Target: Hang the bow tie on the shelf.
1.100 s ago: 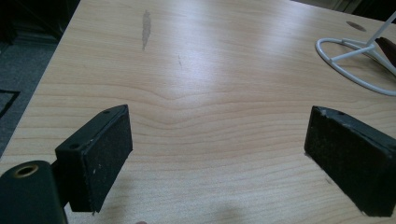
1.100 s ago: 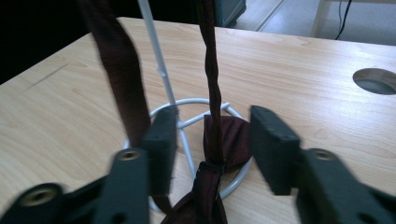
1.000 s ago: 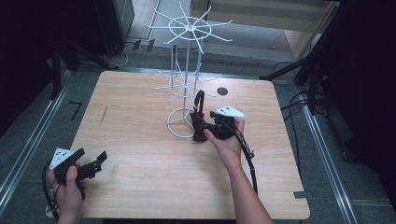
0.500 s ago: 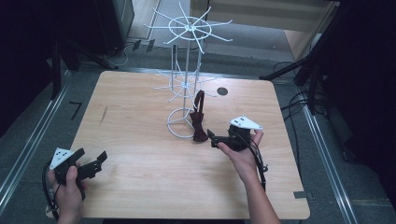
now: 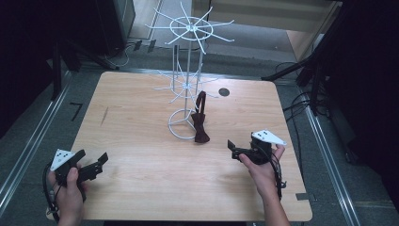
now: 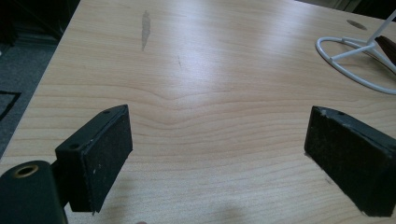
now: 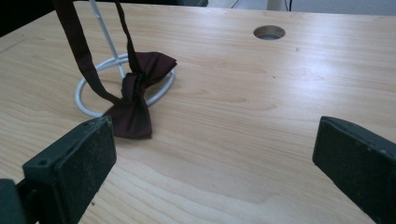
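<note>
The bow tie (image 5: 199, 123) is dark red and made of cloth. It hangs by its loop from a low arm of the white wire stand (image 5: 187, 84), and its bottom wing lies on the stand's ring foot and on the wood. It sits ahead of the right hand-held gripper (image 5: 234, 147) and a little to its left, apart from it, not touching.

It looks very light and soft. It would bend and flop if lifted, and it should not break. The cloth is not slippery, so the pads should hold it well. A good place to pinch is the tight knot in the middle (image 7: 131, 84), where the cloth is thick. The thin strap (image 7: 79, 46) is another spot, but it may slide on the wire arm. Pulling sideways could tip the light stand, so lifting the loop up off the arm looks safer.

The right hand-held gripper has its jaws spread wide, having just opened, and nothing is between them. The left hand-held gripper (image 5: 96, 165) is well apart from the bow tie, near the front left corner, jaws spread too, holding nothing.

The surface (image 5: 141, 188) is pale wood, smooth and flat, with a round hole (image 5: 224, 92) beyond the stand. Around it the room is dark, with a grey floor (image 5: 28, 132) and black cables (image 5: 301, 101).
</note>
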### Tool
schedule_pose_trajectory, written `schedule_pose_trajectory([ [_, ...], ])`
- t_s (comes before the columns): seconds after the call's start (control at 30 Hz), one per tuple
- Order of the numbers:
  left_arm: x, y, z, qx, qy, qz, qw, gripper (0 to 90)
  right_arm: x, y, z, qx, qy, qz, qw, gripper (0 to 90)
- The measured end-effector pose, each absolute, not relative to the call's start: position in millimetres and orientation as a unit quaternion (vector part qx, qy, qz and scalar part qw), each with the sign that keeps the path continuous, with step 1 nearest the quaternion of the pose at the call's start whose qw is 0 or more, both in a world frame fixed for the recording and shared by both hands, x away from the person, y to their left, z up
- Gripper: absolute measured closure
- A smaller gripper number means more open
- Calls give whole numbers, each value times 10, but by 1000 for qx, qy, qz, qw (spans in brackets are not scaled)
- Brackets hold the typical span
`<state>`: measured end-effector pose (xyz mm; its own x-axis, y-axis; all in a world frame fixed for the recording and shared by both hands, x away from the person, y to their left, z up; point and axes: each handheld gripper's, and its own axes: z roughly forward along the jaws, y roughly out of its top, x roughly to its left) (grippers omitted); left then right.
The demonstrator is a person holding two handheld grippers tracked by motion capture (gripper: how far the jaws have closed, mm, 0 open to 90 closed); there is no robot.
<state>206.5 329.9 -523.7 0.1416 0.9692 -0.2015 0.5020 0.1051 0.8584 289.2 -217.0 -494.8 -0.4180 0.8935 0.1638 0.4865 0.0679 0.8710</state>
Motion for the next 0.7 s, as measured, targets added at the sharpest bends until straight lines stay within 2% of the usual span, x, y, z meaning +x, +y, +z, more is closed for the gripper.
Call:
schedule_pose_trajectory([
  [0.7,2063,3286,-5236,615,598,269,439,84,2577,-2803,-5198,536,671,456,233,0],
])
